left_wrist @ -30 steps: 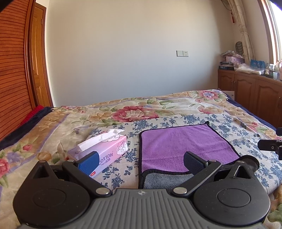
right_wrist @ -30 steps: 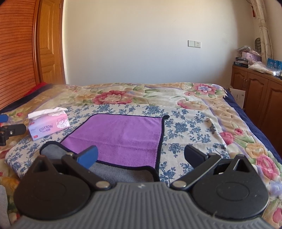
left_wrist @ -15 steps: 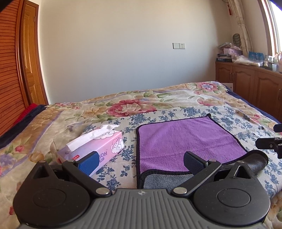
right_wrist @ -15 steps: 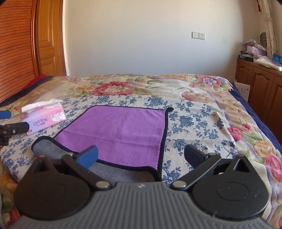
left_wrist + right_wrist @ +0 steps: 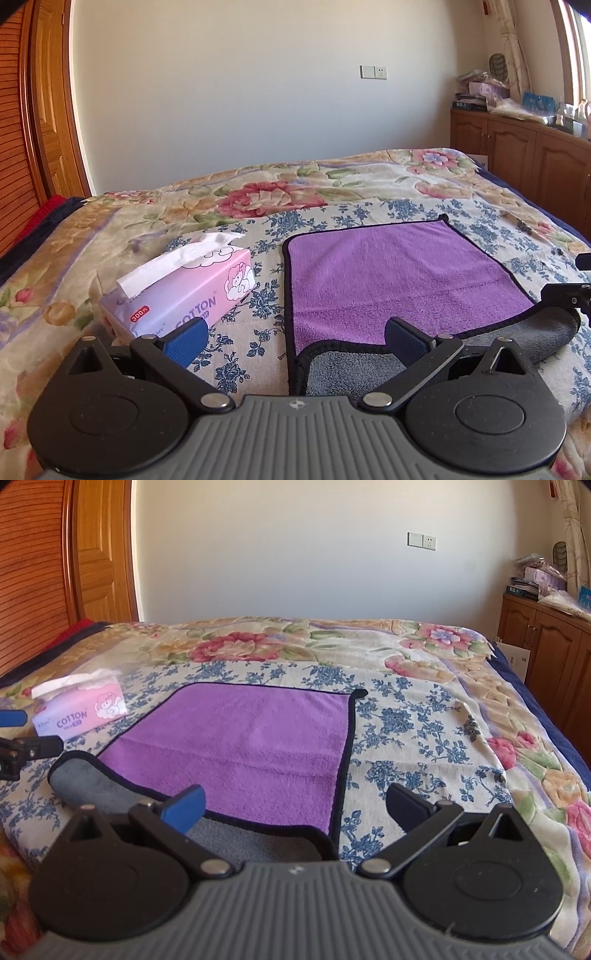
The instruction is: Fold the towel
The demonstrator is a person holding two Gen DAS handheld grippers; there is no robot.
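A purple towel [image 5: 391, 273] with a black hem lies flat on the bed; its near edge is turned over and shows the grey underside [image 5: 347, 369]. It also shows in the right wrist view [image 5: 251, 746] with the grey flap [image 5: 92, 786] at the near left. My left gripper [image 5: 291, 338] is open, empty, just short of the towel's near left corner. My right gripper [image 5: 295, 805] is open, empty, over the near right corner. Each gripper's fingers show at the edge of the other view.
A pink tissue box [image 5: 184, 295] lies on the flowered bedspread [image 5: 266, 195] left of the towel, close to my left gripper; it also shows in the right wrist view [image 5: 77, 712]. Wooden cabinets [image 5: 524, 166] stand at the right, wooden doors [image 5: 55, 554] at the left.
Both grippers have moved slightly forward and lower toward the towel's near edge. The jaws stay open. The towel has not moved.
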